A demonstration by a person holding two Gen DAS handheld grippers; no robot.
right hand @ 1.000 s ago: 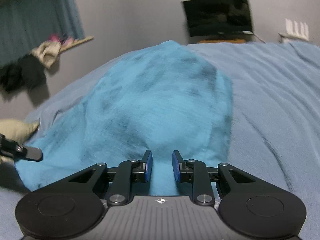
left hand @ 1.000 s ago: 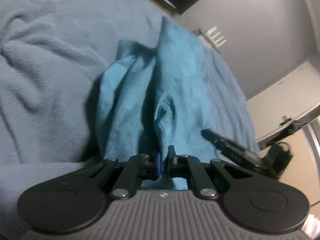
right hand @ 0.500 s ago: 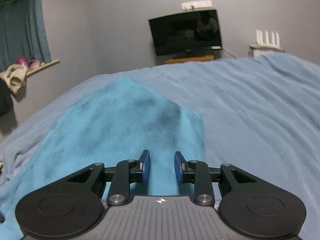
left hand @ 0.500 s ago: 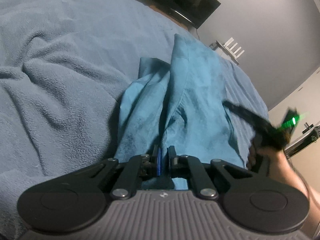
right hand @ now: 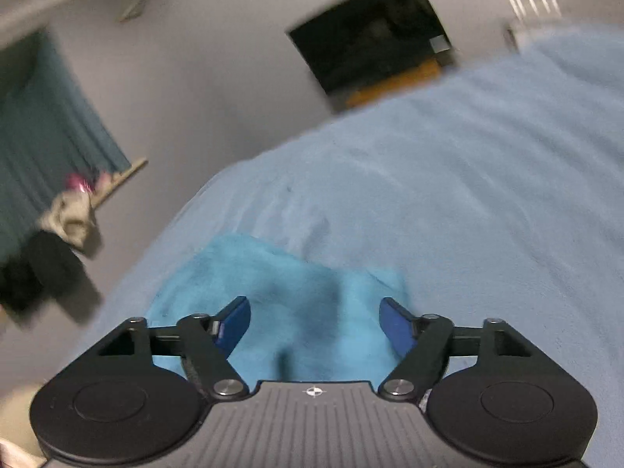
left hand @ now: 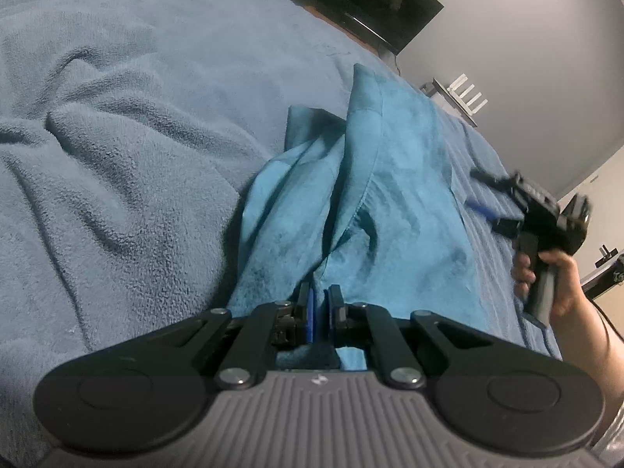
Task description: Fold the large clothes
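Left wrist view: the garment [left hand: 351, 210], a teal piece of soft cloth, lies bunched in long ridges down the middle of the frame on a paler blue blanket [left hand: 117, 136] that fills the left and upper left. It looks light and limp, with a matte, slightly napped face that should not slip between rubber pads. It will sag and crease wherever it is not held, so it wants two holds, one at each end of a single edge or hem, rather than a pinch in the middle of a fold. The raised seam running up the centre and the outer edge at right of centre look like the firmest lines to take.

At lower centre the left gripper [left hand: 319, 308] is clamped tight on a fold of the garment, cloth pinched between its blue pads and rising from them as a ridge. At the right edge a hand [left hand: 553, 277] holds the right gripper [left hand: 483, 195] over the blanket, just beside the garment's right border and apart from it; it is blurred.

In the right wrist view the garment [right hand: 296, 288] sits at lower centre, with a curtain [right hand: 46, 136] at left and a screen [right hand: 374, 50] at upper centre. The right gripper [right hand: 315, 323] has just been opening and its jaws stand wide. Cloth shows in the gap beyond them, but the pads [right hand: 234, 323] press on nothing.
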